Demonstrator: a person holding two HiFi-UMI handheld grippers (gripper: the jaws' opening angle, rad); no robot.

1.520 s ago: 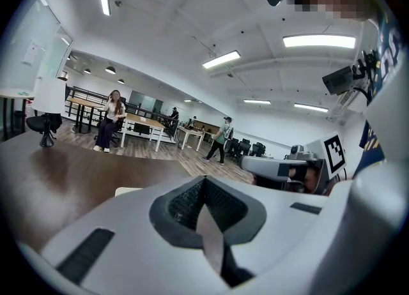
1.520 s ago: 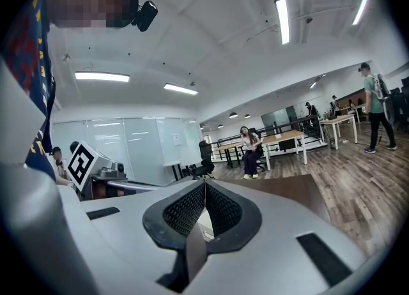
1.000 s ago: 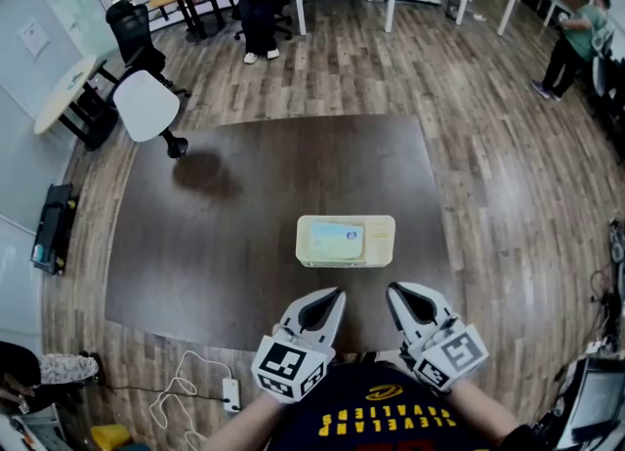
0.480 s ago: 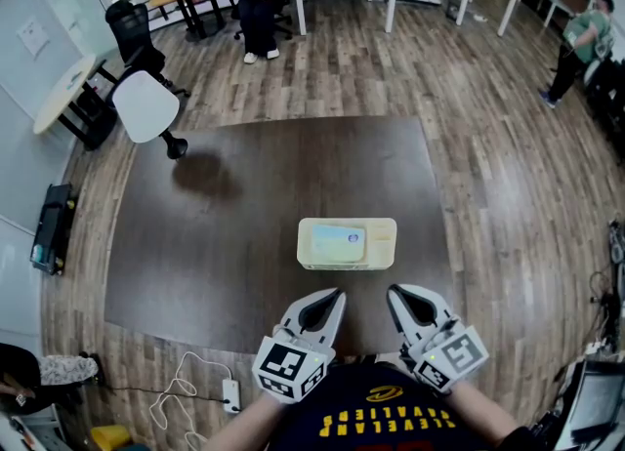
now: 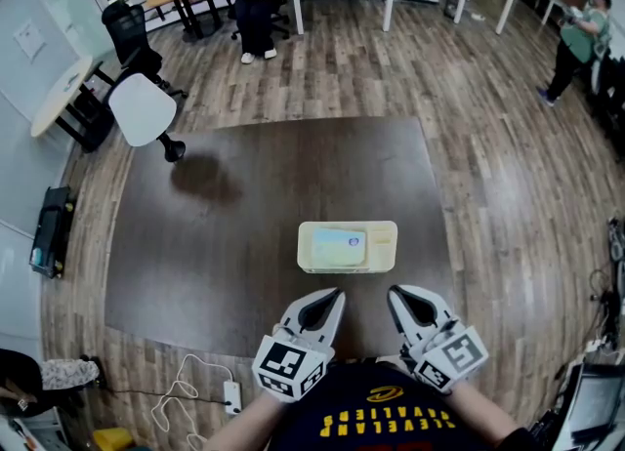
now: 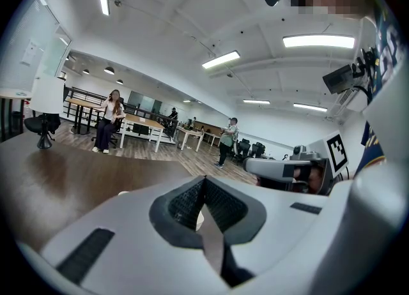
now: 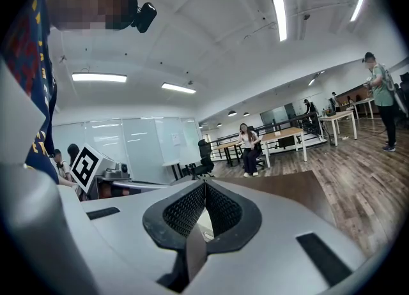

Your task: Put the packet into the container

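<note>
Left gripper [image 5: 335, 294] and right gripper [image 5: 394, 292] are both closed, and neither one holds anything. In the left gripper view, the two black pads [image 6: 183, 201] press flat against each other. No gap shows and nothing is between them. The right gripper view shows the same thing: its pads [image 7: 189, 207] meet in one thin line.

Both grippers are side by side at the near edge of the dark brown table [image 5: 225, 244], close to the person's body. Their tips point away from the person. The grippers do not touch each other, and they do not touch the container.

The pale yellow container [image 5: 305, 262] stands on the table just past the gripper tips. The packet [image 5: 337, 244] lies flat inside it, in the bigger part on the left. A white chair [image 5: 142, 107] stands on the wood floor beyond the far left corner of the table.
</note>
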